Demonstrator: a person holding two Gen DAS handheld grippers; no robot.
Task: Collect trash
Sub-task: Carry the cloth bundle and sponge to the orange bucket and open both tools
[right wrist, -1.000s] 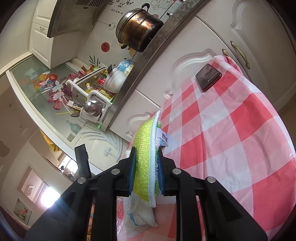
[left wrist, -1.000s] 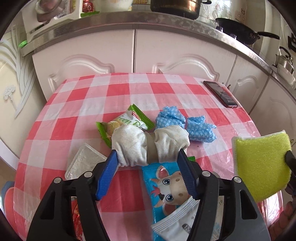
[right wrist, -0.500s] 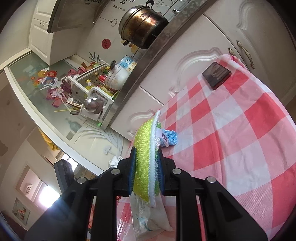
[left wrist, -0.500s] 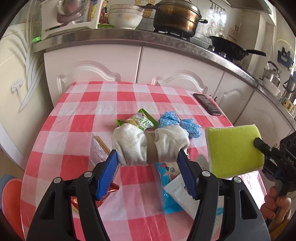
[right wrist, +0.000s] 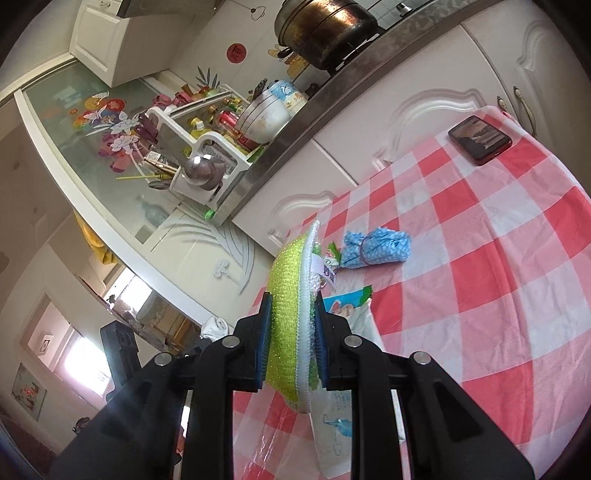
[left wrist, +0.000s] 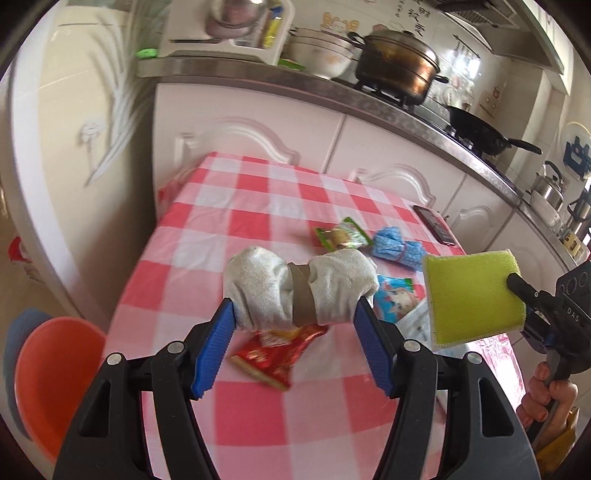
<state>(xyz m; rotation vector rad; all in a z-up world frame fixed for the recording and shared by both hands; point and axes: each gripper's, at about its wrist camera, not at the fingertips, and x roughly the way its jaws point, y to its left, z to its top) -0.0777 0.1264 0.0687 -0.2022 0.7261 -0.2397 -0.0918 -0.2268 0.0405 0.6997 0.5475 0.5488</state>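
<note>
Left claw (left wrist: 295, 317) clamps rolled cloth (left wrist: 301, 293); right claw (right wrist: 290, 328) pinches sponge (right wrist: 290, 295).

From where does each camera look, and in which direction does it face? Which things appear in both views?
Left wrist: sits behind the left gripper, shut on a white cloth roll; faces across the table toward the cabinets; shows both fingers and the right hand.
Right wrist: sits behind the right gripper, shut on the sponge; tilted view over the table to the counter; shows only its own fingers.
Shared: sponge, blue cloth, phone, pot.
</note>
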